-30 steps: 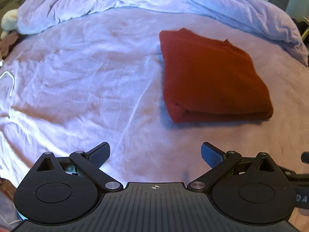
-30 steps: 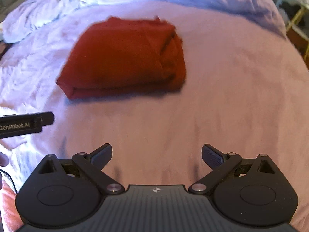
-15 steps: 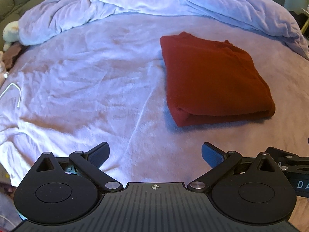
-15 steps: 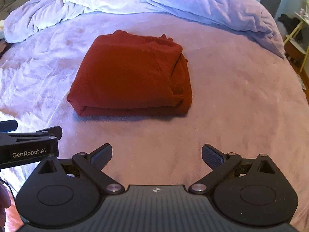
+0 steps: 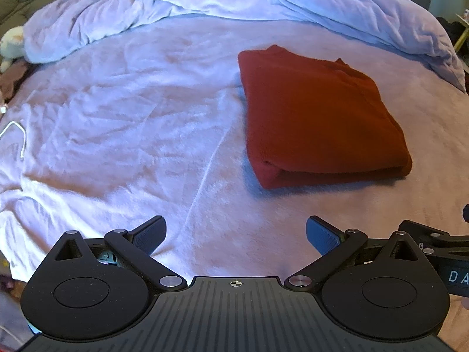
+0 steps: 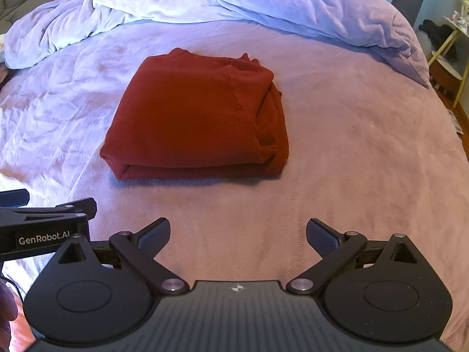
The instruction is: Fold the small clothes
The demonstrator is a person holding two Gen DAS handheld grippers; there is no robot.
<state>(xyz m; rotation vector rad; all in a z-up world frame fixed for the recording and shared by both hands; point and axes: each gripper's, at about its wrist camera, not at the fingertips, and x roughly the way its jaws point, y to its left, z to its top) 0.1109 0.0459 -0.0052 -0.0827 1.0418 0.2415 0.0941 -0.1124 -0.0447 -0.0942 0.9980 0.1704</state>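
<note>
A dark red garment (image 5: 316, 117) lies folded into a thick rectangle on the lilac bed sheet (image 5: 132, 117). From the right wrist view the folded garment (image 6: 199, 117) sits straight ahead, its folded edge facing me. My left gripper (image 5: 236, 234) is open and holds nothing, well short of the garment and to its left. My right gripper (image 6: 238, 234) is open too, a good way in front of the garment's near edge. The left gripper's body (image 6: 44, 228) shows at the left edge of the right wrist view.
A bunched lilac duvet (image 6: 234, 3) runs along the far side of the bed. A white cable (image 5: 14, 135) lies at the bed's left edge. A stool and dark items (image 6: 445, 47) stand beyond the right side. A plush toy (image 5: 10, 41) sits far left.
Both grippers have drawn back and risen slightly from the folded garment, so it sits farther off in both views. The garment itself has not moved.
</note>
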